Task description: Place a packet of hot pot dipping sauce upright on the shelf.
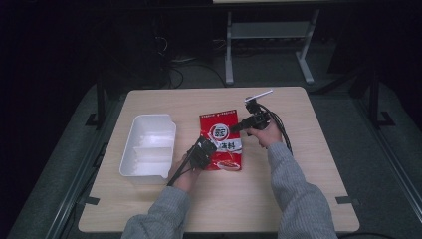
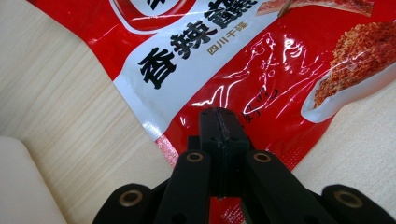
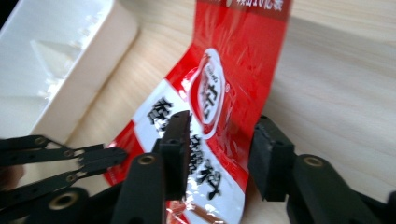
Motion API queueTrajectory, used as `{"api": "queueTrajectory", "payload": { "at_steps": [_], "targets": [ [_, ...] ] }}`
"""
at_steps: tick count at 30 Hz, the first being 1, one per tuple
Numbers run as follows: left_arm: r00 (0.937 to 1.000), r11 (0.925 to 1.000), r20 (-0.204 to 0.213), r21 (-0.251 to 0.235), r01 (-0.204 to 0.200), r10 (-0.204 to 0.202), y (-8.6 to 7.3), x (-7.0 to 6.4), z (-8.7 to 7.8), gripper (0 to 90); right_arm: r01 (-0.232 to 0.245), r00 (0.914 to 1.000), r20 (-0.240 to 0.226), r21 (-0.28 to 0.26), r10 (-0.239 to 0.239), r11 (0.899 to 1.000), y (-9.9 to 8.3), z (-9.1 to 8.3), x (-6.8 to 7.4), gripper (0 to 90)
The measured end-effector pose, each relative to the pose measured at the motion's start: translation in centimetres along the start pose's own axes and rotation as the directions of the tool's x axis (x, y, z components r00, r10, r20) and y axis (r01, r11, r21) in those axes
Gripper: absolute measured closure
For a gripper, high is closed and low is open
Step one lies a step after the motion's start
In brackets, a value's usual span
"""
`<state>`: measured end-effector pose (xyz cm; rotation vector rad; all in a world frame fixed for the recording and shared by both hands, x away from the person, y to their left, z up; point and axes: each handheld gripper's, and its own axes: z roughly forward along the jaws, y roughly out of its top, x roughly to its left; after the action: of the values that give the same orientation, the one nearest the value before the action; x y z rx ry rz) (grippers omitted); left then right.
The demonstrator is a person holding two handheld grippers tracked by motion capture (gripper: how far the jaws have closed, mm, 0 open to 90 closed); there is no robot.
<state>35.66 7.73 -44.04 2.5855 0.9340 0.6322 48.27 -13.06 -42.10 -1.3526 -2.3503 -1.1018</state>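
Observation:
A red seasoning packet (image 1: 215,122) with white and black print lies in the middle of the light wooden table (image 1: 239,204). My left gripper (image 1: 212,148) is at the packet's lower left corner. In the left gripper view its jaws (image 2: 219,123) are pressed together on the glossy packet (image 2: 280,70) near its edge. My right gripper (image 1: 233,128) comes in from the packet's right side. It stands open (image 3: 222,154), one jaw over the packet's print and the other on the table beside it, with the packet (image 3: 243,42) bowed up between them.
A white plastic tray (image 1: 149,117) with inner dividers stands left of the packet, close to the left gripper; it appears as a white tray (image 2: 18,186) and as a white tray (image 3: 70,56) in the gripper views. Grey sleeves reach in from the near edge. Bare tabletop lies to the right.

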Motion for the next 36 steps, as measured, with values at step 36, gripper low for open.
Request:
{"api": "queueTrajectory", "payload": {
  "at_steps": [36],
  "targets": [
    [0.9929, 0.9904, 0.109, -0.124, 0.061, -0.048, -1.3, -0.3, -1.5, 81.8, 0.125, 0.9886, 0.081, 0.023, -0.127, 0.992, 0.4, 0.0, 3.5, 89.4]
  ]
}}
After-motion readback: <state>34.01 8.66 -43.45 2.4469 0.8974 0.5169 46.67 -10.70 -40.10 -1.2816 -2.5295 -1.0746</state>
